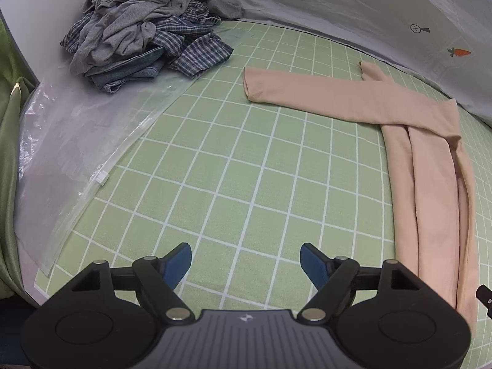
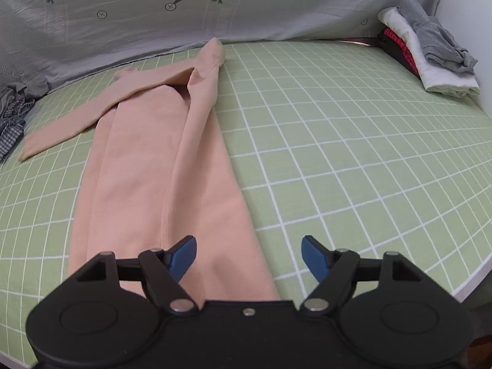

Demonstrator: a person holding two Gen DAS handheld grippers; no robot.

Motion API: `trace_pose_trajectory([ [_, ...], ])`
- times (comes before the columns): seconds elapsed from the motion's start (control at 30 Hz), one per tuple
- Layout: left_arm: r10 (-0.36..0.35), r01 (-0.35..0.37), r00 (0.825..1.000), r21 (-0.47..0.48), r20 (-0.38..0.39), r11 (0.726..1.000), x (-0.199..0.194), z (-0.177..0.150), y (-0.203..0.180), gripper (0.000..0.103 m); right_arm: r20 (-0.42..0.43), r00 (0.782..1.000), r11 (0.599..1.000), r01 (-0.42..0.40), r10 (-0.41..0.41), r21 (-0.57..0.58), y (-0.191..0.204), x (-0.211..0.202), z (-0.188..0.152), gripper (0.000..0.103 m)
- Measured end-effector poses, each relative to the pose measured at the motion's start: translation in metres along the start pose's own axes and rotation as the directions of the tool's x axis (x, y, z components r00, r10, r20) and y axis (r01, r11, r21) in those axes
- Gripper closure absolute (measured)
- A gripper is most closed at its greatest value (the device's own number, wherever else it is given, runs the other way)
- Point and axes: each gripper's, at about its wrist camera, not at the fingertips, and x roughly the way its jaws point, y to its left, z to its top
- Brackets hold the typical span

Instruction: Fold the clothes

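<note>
Left wrist view: the left gripper (image 1: 246,264) hangs over the green checked bed sheet (image 1: 246,169) with its blue-padded fingers (image 1: 178,264) spread wide and nothing between them. The pink garment (image 1: 430,184) lies flat at the right, its body folded into a long narrow strip running near to far, with one sleeve (image 1: 307,92) laid out leftward across the sheet at the far end. Its near end runs past the gripper body and is cut off. At the far left sits a crumpled pile of clothes (image 1: 135,30), grey, plaid and denim, partly resting on a clear plastic bag (image 1: 77,153). A grey printed cover (image 1: 369,15) rises along the far side.

Right wrist view: the right gripper (image 2: 249,258) is likewise spread wide and holds nothing; its left finger (image 2: 183,256) is over the near end of the pink garment (image 2: 147,169), though contact cannot be judged. Here the lengthwise fold lines and a stitched seam are clear, and the sleeve (image 2: 77,123) angles to the left. Only this view shows a folded stack (image 2: 430,55) at the far right corner, white, red and grey. The pile appears only as a sliver at the left edge, and the bag is out of sight.
</note>
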Motion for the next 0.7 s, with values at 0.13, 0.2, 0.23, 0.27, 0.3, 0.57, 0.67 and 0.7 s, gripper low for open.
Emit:
trace_pose_trajectory([
  [0.13, 0.01, -0.01, 1.0, -0.047, 0.001, 0.999, 0.011, 0.02, -0.005, 0.025, 0.031, 1.0, 0.999, 0.006, -0.005, -0.032, -0.001, 0.007, 0.023, 0.02],
  [0.2, 0.021, -0.021, 1.0, -0.072, 0.003, 0.997, 0.017, 0.032, -0.006, 0.025, 0.04, 0.999, 0.999, -0.005, 0.006, -0.04, -0.003, 0.015, 0.041, 0.02],
  [0.23, 0.027, -0.026, 1.0, -0.086, 0.005, 0.996, 0.02, 0.039, -0.005, 0.025, 0.045, 0.999, 0.999, -0.011, 0.013, -0.044, -0.004, 0.019, 0.05, 0.02],
  [0.27, 0.032, -0.032, 0.999, -0.095, 0.006, 0.995, 0.025, 0.048, -0.006, 0.025, 0.05, 0.998, 0.999, -0.021, 0.023, -0.04, -0.005, 0.024, 0.061, 0.02],
  [0.3, 0.038, -0.037, 0.999, -0.103, 0.007, 0.994, 0.03, 0.056, -0.006, 0.025, 0.055, 0.998, 0.999, -0.032, 0.034, -0.035, -0.007, 0.029, 0.072, 0.019],
  [0.57, 0.09, -0.092, 0.996, -0.11, -0.024, 0.99, 0.1, 0.134, -0.004, 0.025, 0.131, 0.989, 0.994, -0.05, 0.062, -0.092, 0.019, 0.103, 0.173, 0.004],
  [0.67, 0.087, -0.09, 0.996, -0.108, -0.034, 0.99, 0.126, 0.158, -0.004, 0.025, 0.13, 0.991, 0.992, -0.027, 0.043, -0.121, 0.036, 0.136, 0.203, 0.004],
  [0.7, 0.095, -0.098, 0.995, -0.108, -0.032, 0.989, 0.133, 0.163, -0.005, 0.025, 0.133, 0.99, 0.992, -0.022, 0.039, -0.128, 0.042, 0.146, 0.211, 0.004],
])
